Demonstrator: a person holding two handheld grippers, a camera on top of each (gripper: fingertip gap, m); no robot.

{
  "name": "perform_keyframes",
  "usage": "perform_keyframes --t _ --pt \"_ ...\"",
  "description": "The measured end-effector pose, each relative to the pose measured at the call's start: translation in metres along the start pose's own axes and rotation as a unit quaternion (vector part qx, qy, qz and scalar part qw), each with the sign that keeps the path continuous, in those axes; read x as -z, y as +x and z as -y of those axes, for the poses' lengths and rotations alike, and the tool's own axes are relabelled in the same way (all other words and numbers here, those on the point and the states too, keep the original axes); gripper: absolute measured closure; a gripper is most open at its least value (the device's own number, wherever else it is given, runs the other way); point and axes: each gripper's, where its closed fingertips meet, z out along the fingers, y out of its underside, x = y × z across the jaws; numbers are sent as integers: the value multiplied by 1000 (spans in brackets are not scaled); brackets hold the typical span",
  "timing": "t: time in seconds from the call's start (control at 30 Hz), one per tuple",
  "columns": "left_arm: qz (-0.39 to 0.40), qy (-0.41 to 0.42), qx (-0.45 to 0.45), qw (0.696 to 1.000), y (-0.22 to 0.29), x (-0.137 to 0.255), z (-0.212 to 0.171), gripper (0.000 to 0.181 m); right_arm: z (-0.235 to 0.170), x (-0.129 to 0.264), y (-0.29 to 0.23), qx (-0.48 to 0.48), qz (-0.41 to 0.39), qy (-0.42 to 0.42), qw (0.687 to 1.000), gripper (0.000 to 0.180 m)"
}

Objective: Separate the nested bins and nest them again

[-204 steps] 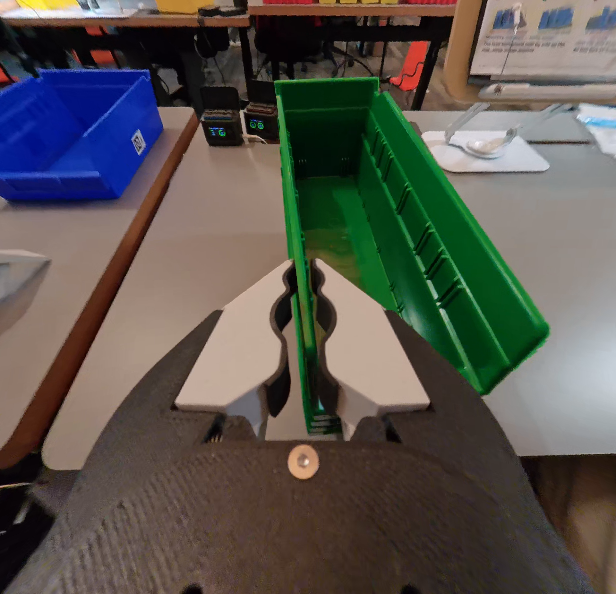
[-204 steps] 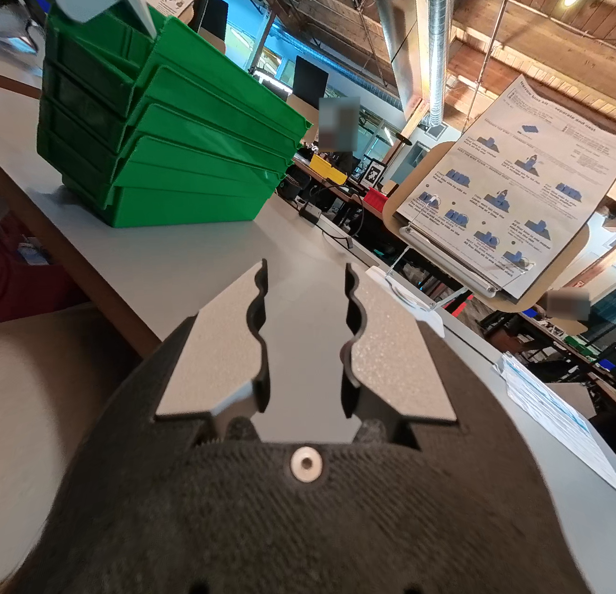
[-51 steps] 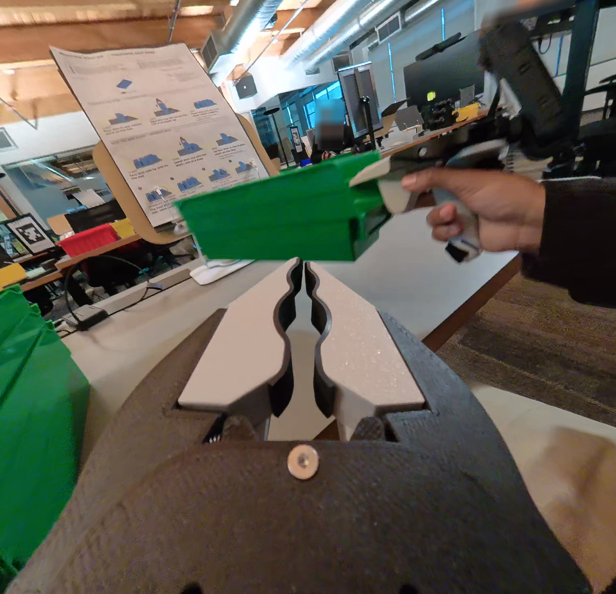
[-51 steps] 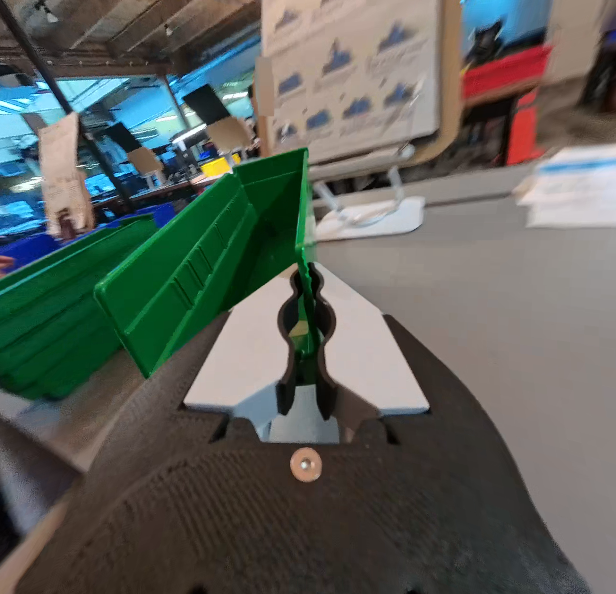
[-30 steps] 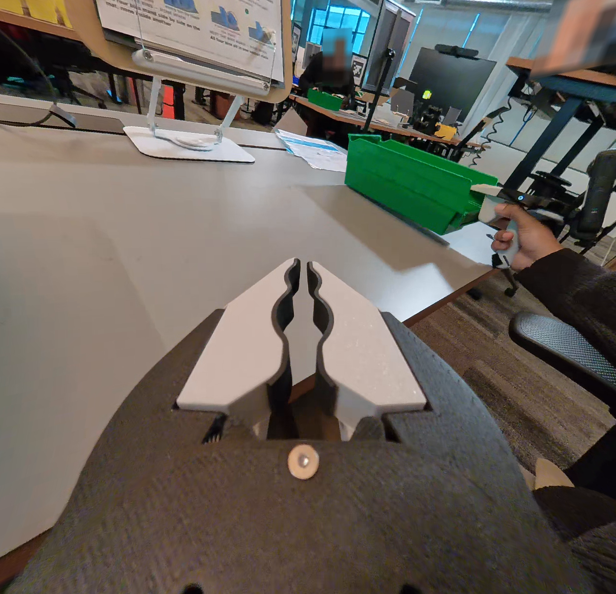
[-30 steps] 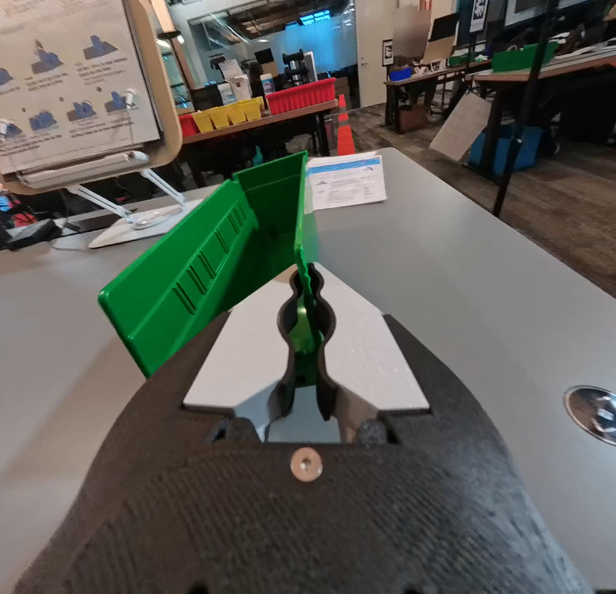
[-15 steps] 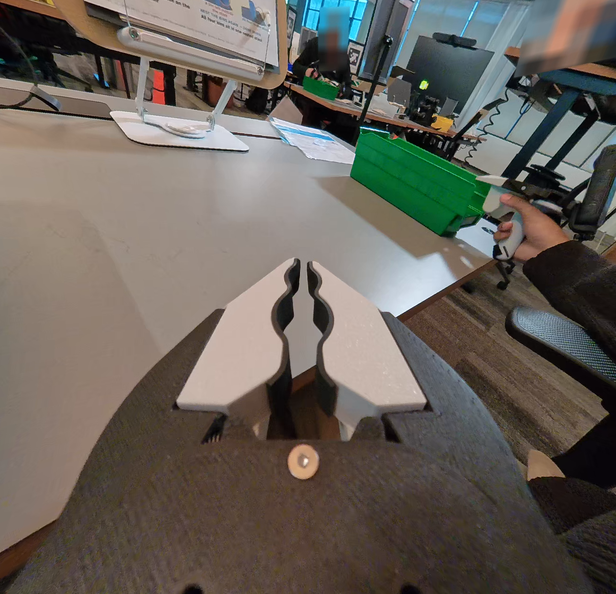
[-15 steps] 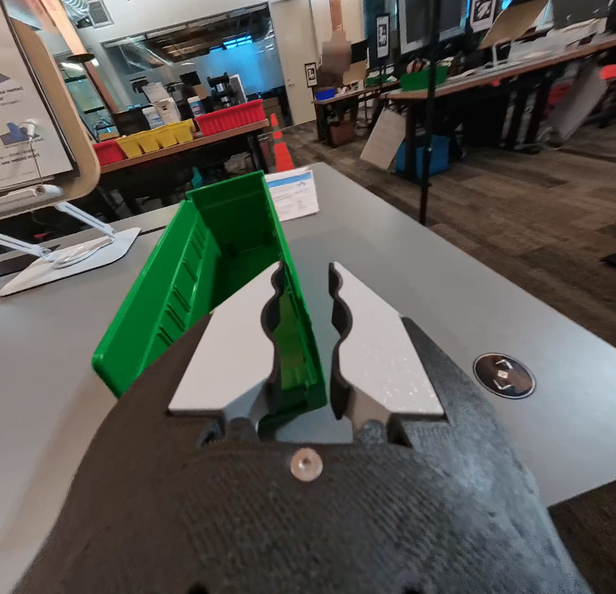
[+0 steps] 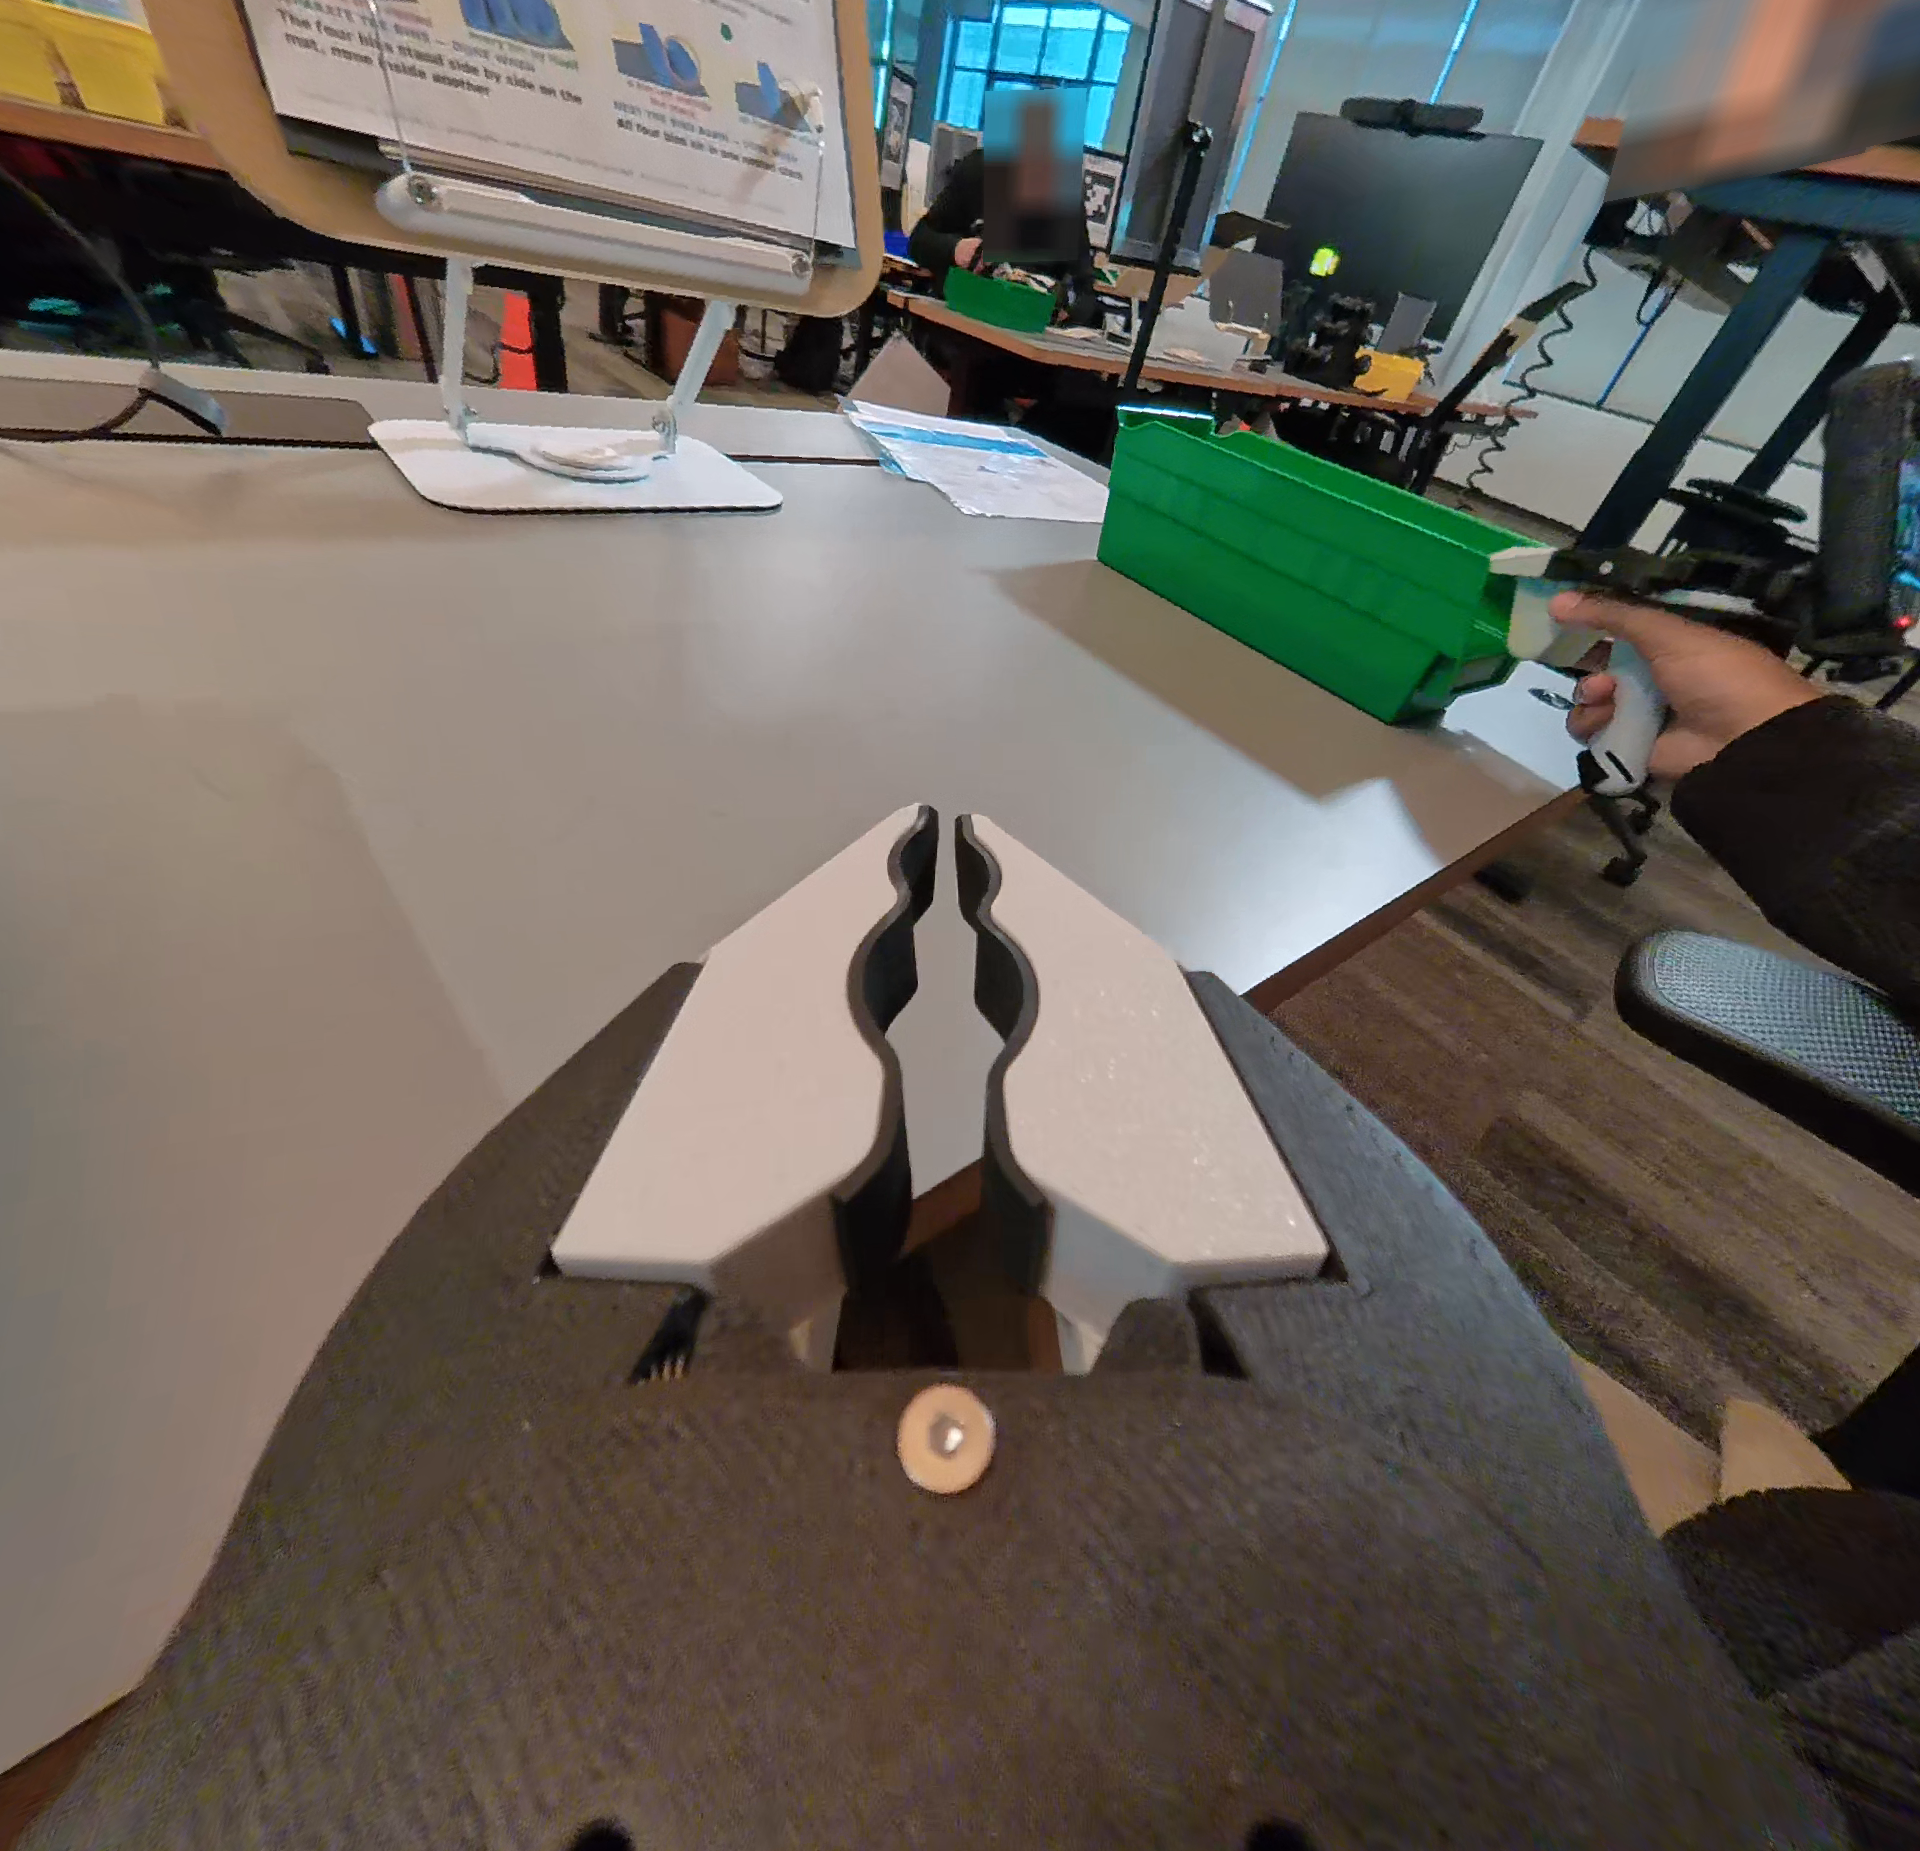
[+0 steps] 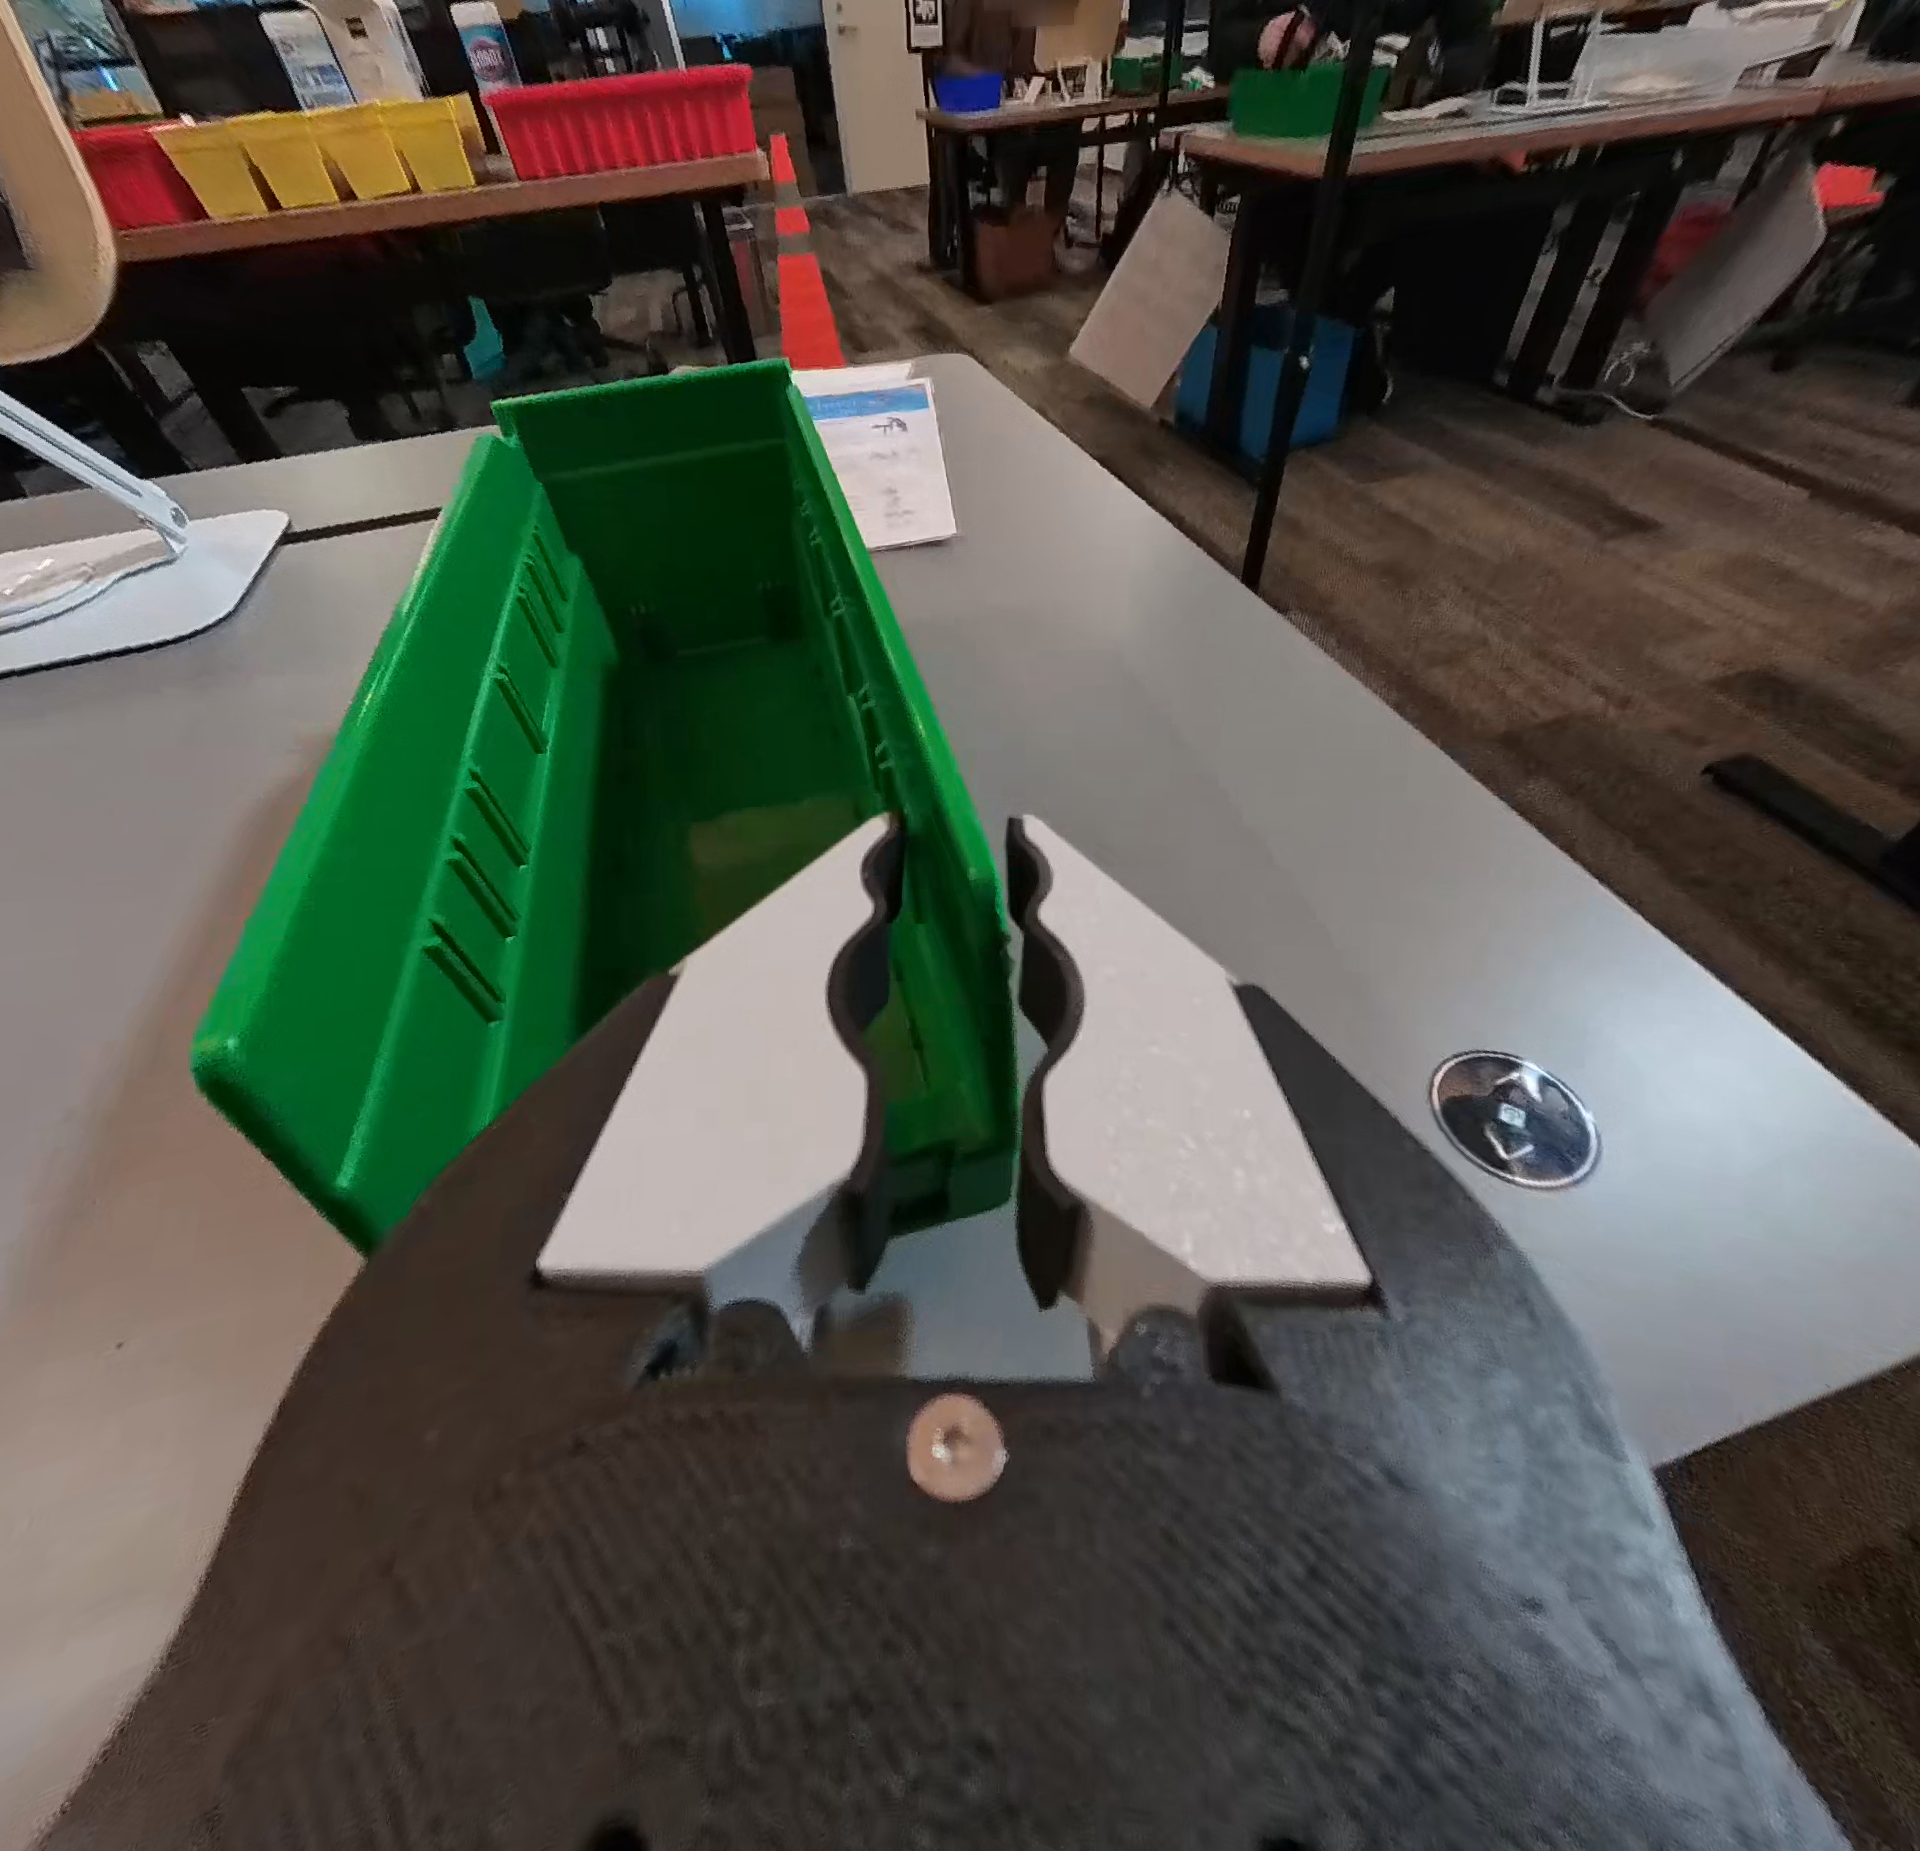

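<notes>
Grey laminate table [image 10: 1299, 762] fills both views; its far-left end is cut off in the right wrist view, and its near corner runs out of frame under the gripper body in the left wrist view. Green bin [image 10: 582, 762], long and narrow, sits on the table near the right-hand edge, open top upward, empty; its near end wall is hidden behind the right gripper [image 10: 951, 845]. Right gripper fingers stand apart, straddling the bin's right side wall near its front corner: left finger inside the bin, right finger [image 10: 1174, 1105] outside. Whether either pad touches the wall cannot be told; nothing is clamped. From the left wrist view the same green bin [image 9: 1299, 565] shows far off to the right, with the other gripper's tip at its near end and a hand [image 9: 1673, 689] on the handle; sleeve cut off at the frame edge. Left gripper [image 9: 943, 825] hangs over bare table, tips nearly together with a thin slit between them, holding nothing. Instruction board on a white stand [image 9: 582, 471] beyond, top cropped. Paper sheets [image 10: 883, 461] lie just past the bin's far end, partly hidden by it. Round metal grommet [image 10: 1512, 1115] sits in the table right of the fingers.
</notes>
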Motion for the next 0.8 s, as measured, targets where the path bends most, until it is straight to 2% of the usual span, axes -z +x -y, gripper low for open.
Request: perform_keyframes --t 0.27,0.4,0.53,0.8 --pt "-4 -5 8 1000 1 -1 -3 181 3 0 4 -25 8 14 1000 169" --pt "-6 -6 21 1000 0 -1 -3 180 4 1 2 16 6 32 999 172" --pt "-6 -7 10 1000 2 -2 -4 180 3 0 -3 17 19 32 999 180" --pt "-9 -12 14 1000 2 -2 -6 180 4 0 3 -29 7 30 999 178"
